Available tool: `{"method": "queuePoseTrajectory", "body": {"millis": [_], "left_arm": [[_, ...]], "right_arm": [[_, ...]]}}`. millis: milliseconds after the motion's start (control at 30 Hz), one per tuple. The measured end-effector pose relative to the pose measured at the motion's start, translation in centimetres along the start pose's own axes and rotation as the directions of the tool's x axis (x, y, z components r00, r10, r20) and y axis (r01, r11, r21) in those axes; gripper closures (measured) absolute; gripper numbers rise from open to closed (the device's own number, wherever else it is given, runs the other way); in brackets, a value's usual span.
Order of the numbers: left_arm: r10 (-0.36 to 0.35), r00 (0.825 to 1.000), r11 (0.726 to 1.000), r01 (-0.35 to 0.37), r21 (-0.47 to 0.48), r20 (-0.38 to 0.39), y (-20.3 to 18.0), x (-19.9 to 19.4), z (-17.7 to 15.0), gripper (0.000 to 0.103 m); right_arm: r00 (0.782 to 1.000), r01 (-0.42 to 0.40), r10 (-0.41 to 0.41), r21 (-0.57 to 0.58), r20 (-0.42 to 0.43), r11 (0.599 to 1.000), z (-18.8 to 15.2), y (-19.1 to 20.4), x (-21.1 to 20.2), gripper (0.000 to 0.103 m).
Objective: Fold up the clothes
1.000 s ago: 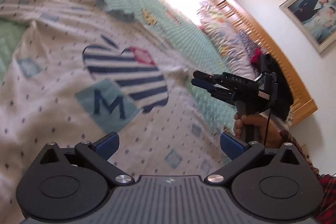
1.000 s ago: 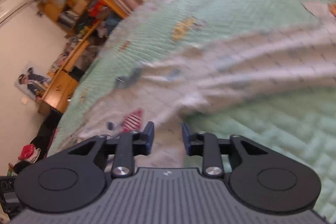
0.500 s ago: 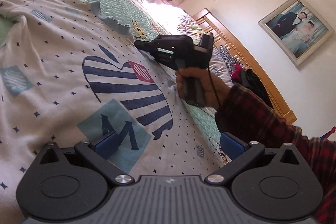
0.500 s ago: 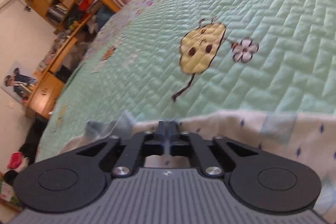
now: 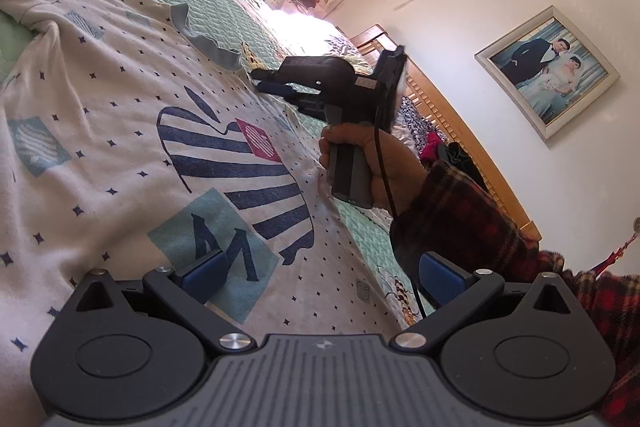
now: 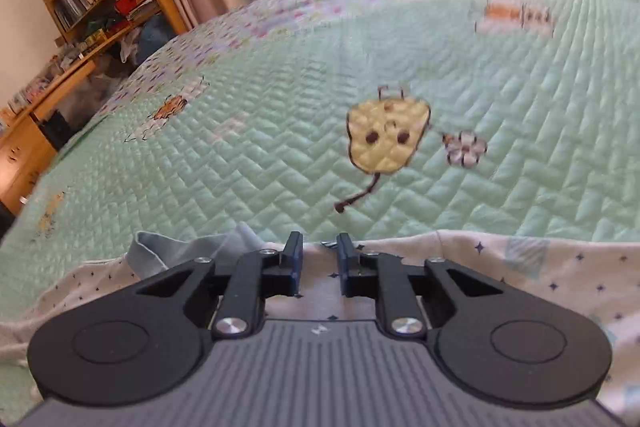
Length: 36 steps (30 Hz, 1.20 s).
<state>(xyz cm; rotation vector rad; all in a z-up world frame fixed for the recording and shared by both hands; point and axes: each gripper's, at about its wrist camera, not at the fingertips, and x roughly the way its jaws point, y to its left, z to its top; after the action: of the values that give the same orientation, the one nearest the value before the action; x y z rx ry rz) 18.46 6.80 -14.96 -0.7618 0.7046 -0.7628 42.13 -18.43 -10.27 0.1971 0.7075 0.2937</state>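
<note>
The white star-dotted shirt [image 5: 120,131] lies spread on the green quilted bedspread [image 6: 280,131], its far sleeve cut off at the frame edge. Its print shows a striped shape and a teal patch with one letter, seemingly an "M". The right gripper [image 6: 318,259], held by a hand [image 5: 360,163] in a plaid sleeve [image 5: 472,227], sits at the shirt's edge beside the pale blue collar [image 5: 208,43]; its jaws have just been parting, slightly apart over the hem, pinching nothing. The left gripper [image 5: 320,271] stands wide apart above the shirt.

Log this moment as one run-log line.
right gripper: jaws just reopened, empty, at shirt edge near collar | left gripper: open above shirt
</note>
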Motion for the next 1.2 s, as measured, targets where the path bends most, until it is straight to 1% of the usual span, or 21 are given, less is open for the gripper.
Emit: {"method": "queuePoseTrajectory", "body": {"millis": [33,100,133,233,267,300,333,367,433,467,533,567,633,733,767,800,867,933,1033,1133,1200], "left_arm": [[-0.012,1.000,1.000,0.012,-0.011,0.002,0.0,-0.3,0.0,0.001],[-0.054,0.998,0.998,0.054,-0.036,0.014,-0.1,-1.2,0.2,0.001],[-0.084,0.996,0.996,0.085,-0.039,0.033,-0.2,-1.7,0.3,0.001],[-0.141,0.986,0.989,0.143,-0.024,0.092,-0.5,-3.2,0.6,0.001],[-0.129,0.987,0.991,0.131,-0.017,0.100,-0.4,-3.4,0.7,0.001],[-0.085,0.991,0.996,0.088,-0.019,0.105,-0.1,-3.5,0.8,0.001],[-0.023,0.994,0.999,0.028,-0.041,0.108,0.4,-3.4,0.8,0.001],[0.030,0.994,0.997,-0.022,-0.081,0.104,1.2,-3.3,0.7,0.002],[0.038,0.993,0.992,-0.024,-0.121,0.115,2.1,-3.3,0.7,0.006],[0.035,0.992,0.993,-0.021,-0.118,0.117,2.0,-3.4,0.7,0.005],[0.038,0.992,0.993,-0.024,-0.112,0.120,1.9,-3.4,0.8,0.005],[0.042,0.991,0.993,-0.028,-0.116,0.126,1.7,-3.6,0.8,0.005],[0.016,0.986,0.993,0.004,-0.119,0.166,1.5,-4.4,0.8,0.002],[-0.011,0.964,0.991,0.046,-0.124,0.267,1.7,-6.1,0.7,0.001],[0.005,0.959,0.988,0.038,-0.147,0.282,2.1,-6.4,0.7,0.001],[0.026,0.961,0.984,0.024,-0.176,0.275,2.7,-6.3,0.7,0.001],[0.060,0.966,0.977,-0.004,-0.213,0.253,3.6,-5.9,0.6,0.004],[0.067,0.967,0.979,-0.015,-0.204,0.247,3.5,-5.9,0.7,0.005],[0.068,0.969,0.982,-0.022,-0.190,0.238,3.5,-5.8,0.6,0.004],[0.063,0.970,0.981,-0.018,-0.191,0.235,3.5,-6.0,0.6,0.004],[0.052,0.970,0.979,-0.002,-0.203,0.238,3.5,-6.4,0.6,0.004]], "right_arm": [[0.999,-0.037,0.038,-0.069,0.018,0.997,-0.3,1.7,-0.8,0.077],[0.981,-0.193,0.195,-0.169,-0.009,0.966,-1.1,5.3,-2.0,0.071],[0.959,-0.282,0.275,-0.171,-0.066,0.944,-1.6,6.6,-1.7,0.064],[0.888,-0.435,0.397,-0.146,-0.232,0.889,-2.9,10.0,0.8,0.062],[0.876,-0.447,0.401,-0.137,-0.268,0.884,-3.1,10.9,2.0,0.063],[0.889,-0.410,0.361,-0.135,-0.282,0.902,-2.9,11.3,3.8,0.064],[0.901,-0.381,0.333,-0.141,-0.278,0.914,-2.5,11.7,5.3,0.073],[0.913,-0.366,0.321,-0.156,-0.251,0.918,-1.8,12.0,6.5,0.076],[0.947,-0.292,0.254,-0.195,-0.198,0.936,-0.4,12.5,8.2,0.077],[0.954,-0.271,0.237,-0.194,-0.182,0.943,0.1,12.6,8.9,0.077],[0.950,-0.300,0.277,-0.182,-0.143,0.936,0.4,12.4,8.3,0.075],[0.943,-0.327,0.307,-0.193,-0.129,0.925,0.3,12.4,7.3,0.074],[0.912,-0.407,0.385,-0.190,-0.139,0.894,-0.2,12.1,4.9,0.070],[0.834,-0.538,0.483,-0.192,-0.267,0.821,-2.1,12.5,2.9,0.067],[0.831,-0.538,0.472,-0.205,-0.295,0.818,-2.4,12.9,3.3,0.067],[0.839,-0.520,0.449,-0.212,-0.306,0.827,-2.5,13.2,4.5,0.067],[0.856,-0.485,0.413,-0.209,-0.309,0.849,-2.3,13.5,6.9,0.085],[0.877,-0.446,0.404,-0.130,-0.259,0.885,-1.0,13.0,9.4,0.100],[0.889,-0.424,0.405,-0.048,-0.212,0.905,-0.1,13.0,10.4,0.094],[0.902,-0.413,0.388,-0.114,-0.191,0.904,-1.0,14.1,7.4,0.080],[0.901,-0.417,0.391,-0.131,-0.187,0.899,-1.9,14.5,5.5,0.077]]}}
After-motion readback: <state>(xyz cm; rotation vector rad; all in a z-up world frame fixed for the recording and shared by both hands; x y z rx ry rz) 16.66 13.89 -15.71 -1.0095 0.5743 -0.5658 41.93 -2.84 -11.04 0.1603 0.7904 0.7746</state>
